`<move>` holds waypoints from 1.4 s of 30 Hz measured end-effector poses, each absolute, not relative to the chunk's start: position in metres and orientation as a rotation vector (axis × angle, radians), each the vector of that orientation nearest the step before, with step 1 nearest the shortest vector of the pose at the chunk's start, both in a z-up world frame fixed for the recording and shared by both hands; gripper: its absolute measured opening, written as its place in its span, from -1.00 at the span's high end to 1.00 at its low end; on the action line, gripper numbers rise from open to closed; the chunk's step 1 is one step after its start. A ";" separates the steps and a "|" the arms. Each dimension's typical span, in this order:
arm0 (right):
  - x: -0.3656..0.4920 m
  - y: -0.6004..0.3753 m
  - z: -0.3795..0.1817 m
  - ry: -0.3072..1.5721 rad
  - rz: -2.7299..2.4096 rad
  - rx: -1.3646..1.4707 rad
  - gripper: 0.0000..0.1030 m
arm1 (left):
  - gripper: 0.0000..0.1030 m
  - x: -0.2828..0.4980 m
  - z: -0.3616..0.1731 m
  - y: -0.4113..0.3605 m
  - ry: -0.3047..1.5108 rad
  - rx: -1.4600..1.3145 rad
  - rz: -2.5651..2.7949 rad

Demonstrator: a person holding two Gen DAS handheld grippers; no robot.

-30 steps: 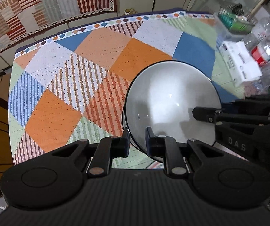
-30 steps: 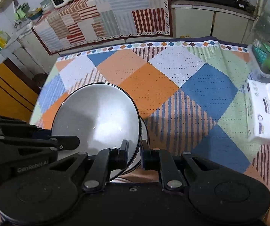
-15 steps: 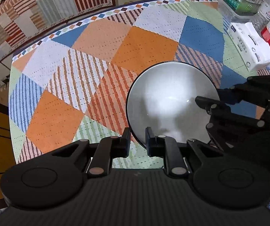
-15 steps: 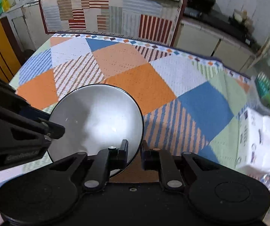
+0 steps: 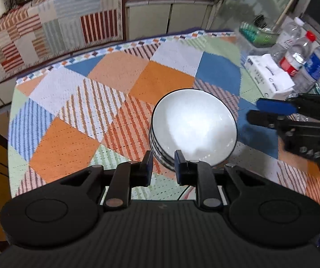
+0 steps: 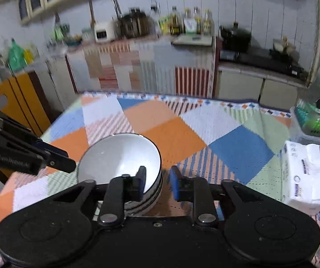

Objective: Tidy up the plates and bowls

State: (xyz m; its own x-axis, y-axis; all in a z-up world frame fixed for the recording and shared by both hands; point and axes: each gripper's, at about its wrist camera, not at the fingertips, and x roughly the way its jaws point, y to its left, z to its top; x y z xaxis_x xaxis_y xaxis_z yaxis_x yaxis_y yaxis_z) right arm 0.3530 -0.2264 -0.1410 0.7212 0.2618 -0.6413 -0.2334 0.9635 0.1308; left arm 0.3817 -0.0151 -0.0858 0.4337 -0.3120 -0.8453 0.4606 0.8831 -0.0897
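Observation:
A stack of white bowls with dark rims [image 5: 193, 125] [image 6: 119, 156] stands on the patchwork tablecloth [image 5: 93, 111]. My left gripper [image 5: 163, 165] sits at the stack's near edge. Its jaws are opening by a narrow gap, the stack's edge shows in that gap, and the pads do not press on it. In the right wrist view the left gripper [image 6: 59, 158] points at the stack's left rim. My right gripper [image 6: 157, 183] is opening too, with its left finger [image 6: 141, 183] in front of the bowls' rim. From the left wrist view the right gripper [image 5: 256, 109] stands apart, right of the stack.
A white tissue pack [image 5: 269, 78] [image 6: 303, 169], plastic bottles [image 5: 298, 60] and a green basket [image 5: 256, 33] crowd the table's right side. Bare cloth stretches left of the stack and beyond it. A cloth-covered counter [image 6: 148, 62] runs behind the table's far edge.
The top bowl, held tilted by both grippers, now rests level on the stack. Both pairs of jaws have parted from its rim. The right gripper has drawn away to the right.

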 end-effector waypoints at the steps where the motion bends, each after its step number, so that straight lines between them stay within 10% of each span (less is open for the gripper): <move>1: 0.348 -0.230 -0.139 0.704 0.281 0.051 0.33 | 0.61 0.377 -0.083 -0.012 1.005 0.169 -0.489; 13: 0.295 -0.253 -0.141 0.615 0.390 0.098 -0.30 | 0.30 0.335 -0.084 0.001 0.958 0.224 -0.542; 18: 0.307 -0.255 -0.156 0.703 0.422 0.221 -0.38 | -0.14 0.331 -0.088 0.009 0.933 0.156 -0.572; 28: 0.358 -0.260 -0.197 0.906 0.407 0.587 -0.49 | -0.36 0.362 -0.115 0.036 0.980 -0.105 -0.551; 32: 0.377 -0.258 -0.208 0.962 0.355 0.675 -0.86 | -0.42 0.391 -0.130 0.043 1.035 -0.251 -0.514; 42: 0.426 -0.246 -0.243 1.135 0.182 0.734 -0.74 | -0.39 0.439 -0.183 0.016 1.213 -0.328 -0.439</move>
State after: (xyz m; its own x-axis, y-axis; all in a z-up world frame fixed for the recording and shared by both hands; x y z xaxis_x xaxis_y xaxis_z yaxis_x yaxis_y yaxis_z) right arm 0.4255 -0.2460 -0.2432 0.4357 0.4865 -0.7573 0.2254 0.7556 0.6151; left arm 0.4390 0.0161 -0.1833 0.2832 -0.4921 -0.8232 0.1491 0.8705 -0.4691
